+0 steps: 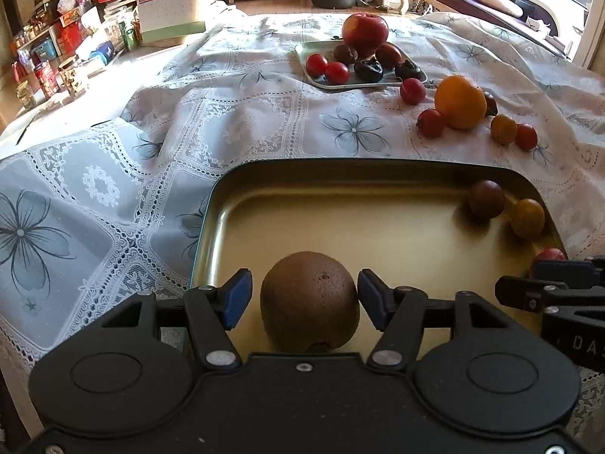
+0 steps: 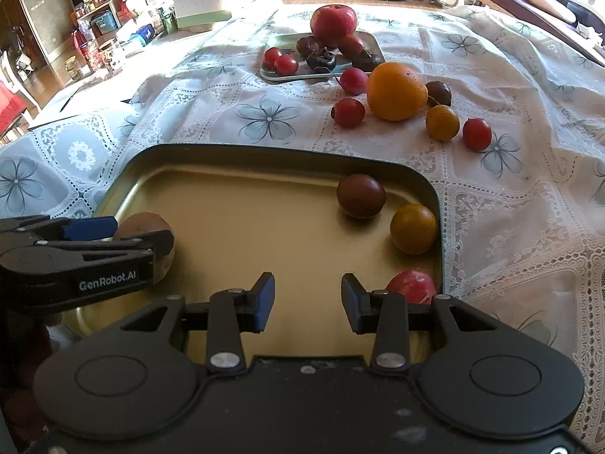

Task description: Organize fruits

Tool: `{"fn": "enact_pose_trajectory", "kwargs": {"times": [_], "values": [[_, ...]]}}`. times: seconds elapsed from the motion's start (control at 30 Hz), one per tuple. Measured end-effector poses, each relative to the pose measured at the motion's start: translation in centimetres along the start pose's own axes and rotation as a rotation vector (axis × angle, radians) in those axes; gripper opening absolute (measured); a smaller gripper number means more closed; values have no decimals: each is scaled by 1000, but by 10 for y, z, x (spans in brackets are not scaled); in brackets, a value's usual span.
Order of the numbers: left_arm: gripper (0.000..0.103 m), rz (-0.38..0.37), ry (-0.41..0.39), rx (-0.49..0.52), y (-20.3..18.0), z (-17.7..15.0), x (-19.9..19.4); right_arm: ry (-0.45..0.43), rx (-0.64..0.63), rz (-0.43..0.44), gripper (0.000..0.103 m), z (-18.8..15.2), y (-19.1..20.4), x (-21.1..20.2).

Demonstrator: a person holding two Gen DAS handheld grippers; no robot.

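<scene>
Left tool spread wide around the kiwi resting near-left in the gold tray, pads apparently not touching: likely just-released or pre-grasp. Right tool open, empty, over the tray's near edge. Next: sort loose fruit beyond, e.g. orange.

Kiwi: underside hidden behind left tool body at 6 o'clock; in the right wrist view the kiwi is mostly covered by the left tool, only the top cap shows. Red fruit at gold tray 4 o'clock corner: lower half blocked by right tool, which is cut off by the frame edge. Same red fruit partly behind a finger of the right tool. Small dark fruit mostly hidden behind orange. Shelf clutter at 10 o'clock too small to identify.
</scene>
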State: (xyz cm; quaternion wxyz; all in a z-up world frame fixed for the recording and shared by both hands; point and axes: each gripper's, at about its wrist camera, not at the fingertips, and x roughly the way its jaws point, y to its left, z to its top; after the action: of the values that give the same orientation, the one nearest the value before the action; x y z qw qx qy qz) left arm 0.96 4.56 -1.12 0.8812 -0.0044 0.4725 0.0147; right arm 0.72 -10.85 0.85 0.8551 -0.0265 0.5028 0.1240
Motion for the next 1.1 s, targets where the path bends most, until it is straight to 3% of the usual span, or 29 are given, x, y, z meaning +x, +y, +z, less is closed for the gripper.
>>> {"fn": "enact_pose_trajectory", "kwargs": {"times": [0.4,0.63,1.1], "values": [[65,-17,-1,-10,2,9,-3,8,22,38,41,5,-8,-6],[65,-35,-26,11,-3,31,-4,16,144,43,42,32,-48,-7],[65,-93,6,69,-37,95,29,30,350,-189,42,114,-157,45]]}}
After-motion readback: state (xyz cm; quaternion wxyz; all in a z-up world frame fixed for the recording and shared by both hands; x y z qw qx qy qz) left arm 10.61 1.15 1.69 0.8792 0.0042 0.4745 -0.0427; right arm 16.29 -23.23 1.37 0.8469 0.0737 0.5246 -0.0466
